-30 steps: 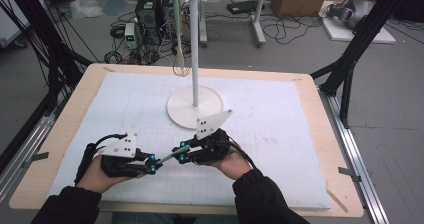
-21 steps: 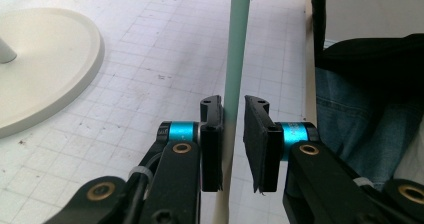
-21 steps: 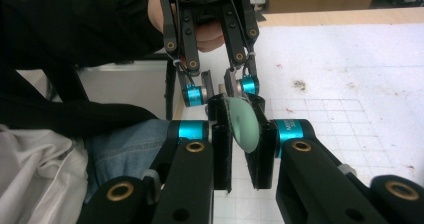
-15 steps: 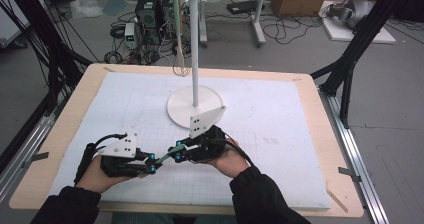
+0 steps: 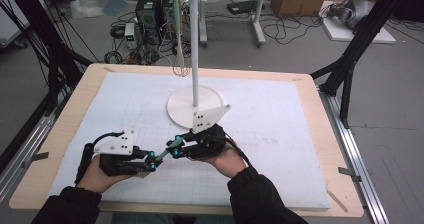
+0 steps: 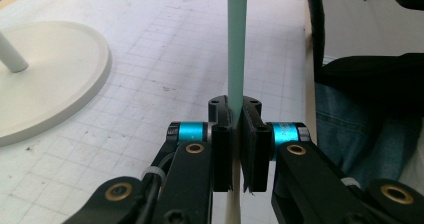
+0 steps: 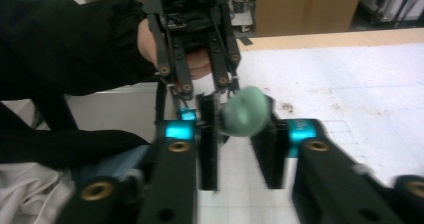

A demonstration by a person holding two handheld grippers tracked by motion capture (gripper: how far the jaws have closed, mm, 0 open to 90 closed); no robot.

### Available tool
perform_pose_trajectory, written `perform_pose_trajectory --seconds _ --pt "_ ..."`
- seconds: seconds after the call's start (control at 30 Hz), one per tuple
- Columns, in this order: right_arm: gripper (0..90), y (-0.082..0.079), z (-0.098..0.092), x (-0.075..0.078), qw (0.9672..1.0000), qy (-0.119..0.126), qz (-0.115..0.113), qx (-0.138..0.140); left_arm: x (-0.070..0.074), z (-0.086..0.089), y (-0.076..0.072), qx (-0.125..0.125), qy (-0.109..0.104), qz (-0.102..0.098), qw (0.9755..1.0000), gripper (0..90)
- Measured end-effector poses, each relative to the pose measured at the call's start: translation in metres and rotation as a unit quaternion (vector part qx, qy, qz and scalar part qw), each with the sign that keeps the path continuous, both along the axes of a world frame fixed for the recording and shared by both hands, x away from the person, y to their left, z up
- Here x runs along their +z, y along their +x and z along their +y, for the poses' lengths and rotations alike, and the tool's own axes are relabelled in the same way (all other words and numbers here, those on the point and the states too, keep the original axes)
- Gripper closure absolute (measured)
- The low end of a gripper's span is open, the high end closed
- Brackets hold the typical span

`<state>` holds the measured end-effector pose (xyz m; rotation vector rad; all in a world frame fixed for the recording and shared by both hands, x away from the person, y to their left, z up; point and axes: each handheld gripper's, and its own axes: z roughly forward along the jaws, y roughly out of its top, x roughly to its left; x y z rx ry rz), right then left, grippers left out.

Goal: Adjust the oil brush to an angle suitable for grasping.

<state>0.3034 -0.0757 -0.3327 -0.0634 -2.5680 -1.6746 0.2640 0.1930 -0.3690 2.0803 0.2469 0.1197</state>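
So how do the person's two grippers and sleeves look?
Both the left gripper and the right gripper are black, with bright blue rings and brass-coloured pins at the jaw links. Each carries a grey three-cornered plate with small holes and trails a black cable. The sleeves are black.

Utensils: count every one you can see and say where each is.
2. A whisk hangs from the white stand at the table's far side; a green-handled utensil is clamped in the left gripper, its end between the right gripper jaws. Its head is hidden.
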Motion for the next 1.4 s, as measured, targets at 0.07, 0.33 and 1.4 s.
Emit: perform_pose_trajectory --seconds 0.07,0.33,1.4 --pt "82.4 0.001 0.001 0.0 0.9999 0.001 0.013 0.008 0.0 -0.001 0.0 -0.003 0.002 0.0 1.0 84.2" --pt "83.1 -0.002 0.004 0.013 0.9997 -0.02 0.0 0.016 0.002 -0.004 -0.002 -0.004 0.007 -0.008 0.9999 81.8" --pt "72.5 -0.006 0.021 0.008 0.9997 -0.008 -0.017 0.012 -0.001 -0.004 0.0 -0.001 -0.016 0.01 0.9998 84.5"
